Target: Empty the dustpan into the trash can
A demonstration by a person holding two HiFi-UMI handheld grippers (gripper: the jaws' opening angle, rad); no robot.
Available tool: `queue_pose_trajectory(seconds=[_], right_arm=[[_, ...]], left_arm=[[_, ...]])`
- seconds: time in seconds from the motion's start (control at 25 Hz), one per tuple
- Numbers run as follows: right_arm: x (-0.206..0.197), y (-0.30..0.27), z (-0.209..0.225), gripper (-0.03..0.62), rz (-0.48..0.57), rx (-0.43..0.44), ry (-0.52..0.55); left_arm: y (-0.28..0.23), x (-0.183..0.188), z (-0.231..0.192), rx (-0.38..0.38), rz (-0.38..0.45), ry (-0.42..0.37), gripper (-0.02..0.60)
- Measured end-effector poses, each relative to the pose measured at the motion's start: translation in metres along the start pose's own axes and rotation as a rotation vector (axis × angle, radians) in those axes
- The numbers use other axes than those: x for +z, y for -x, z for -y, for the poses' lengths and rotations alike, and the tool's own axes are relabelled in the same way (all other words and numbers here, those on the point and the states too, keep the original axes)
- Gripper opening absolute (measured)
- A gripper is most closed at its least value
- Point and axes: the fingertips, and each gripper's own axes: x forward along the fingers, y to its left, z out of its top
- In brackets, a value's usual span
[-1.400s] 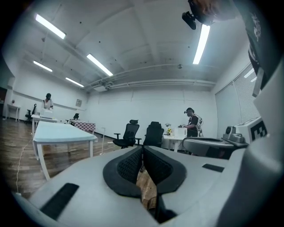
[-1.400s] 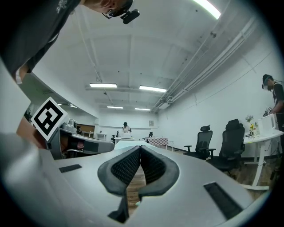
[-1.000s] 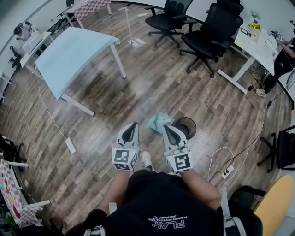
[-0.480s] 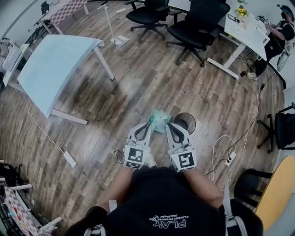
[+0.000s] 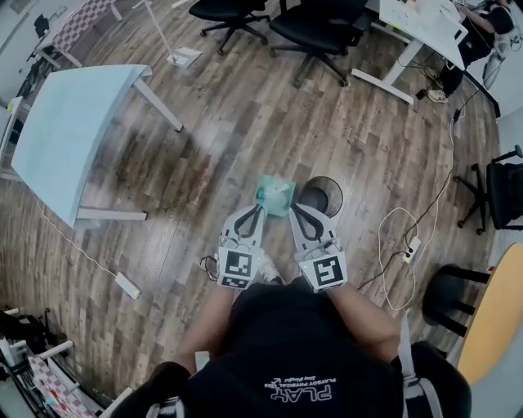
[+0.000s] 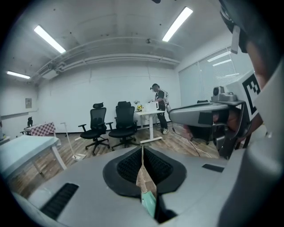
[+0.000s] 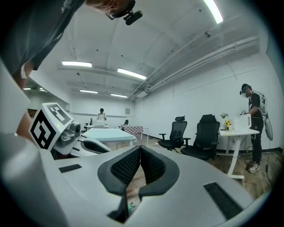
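A teal dustpan lies on the wooden floor, right beside a round black trash can on its right. In the head view both grippers point forward at them. My left gripper has its tips just short of the dustpan's near edge, jaws shut with nothing between them. My right gripper is alongside it, between dustpan and can, jaws also shut and empty. In the left gripper view the closed pads meet in a line, and a sliver of the teal dustpan shows through the gap below them. The right gripper shows its pads together.
A light blue table stands at the left. Black office chairs and a white desk are at the far side. A white cable and power strip lie right of the can. Another power strip lies at the left.
Both grippers have moved forward and down toward the dustpan and can, which now lie right at their tips. Both stay shut.
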Motion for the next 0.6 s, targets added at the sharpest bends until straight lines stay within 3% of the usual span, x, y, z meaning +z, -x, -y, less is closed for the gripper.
queue_pose_trajectory(seconds=[0.28,0.6], right_arm=[[-0.027,-0.012,0.007,0.023,-0.063,0.030,0.018],[-0.073,-0.013,0.038,0.023,-0.099,-0.037,-0.045]], left_arm=[[-0.030,-0.032,-0.006,-0.009,-0.074,0.033,0.025],[-0.066,-0.094,0.001,-0.023,-0.224,0.173,0.026]])
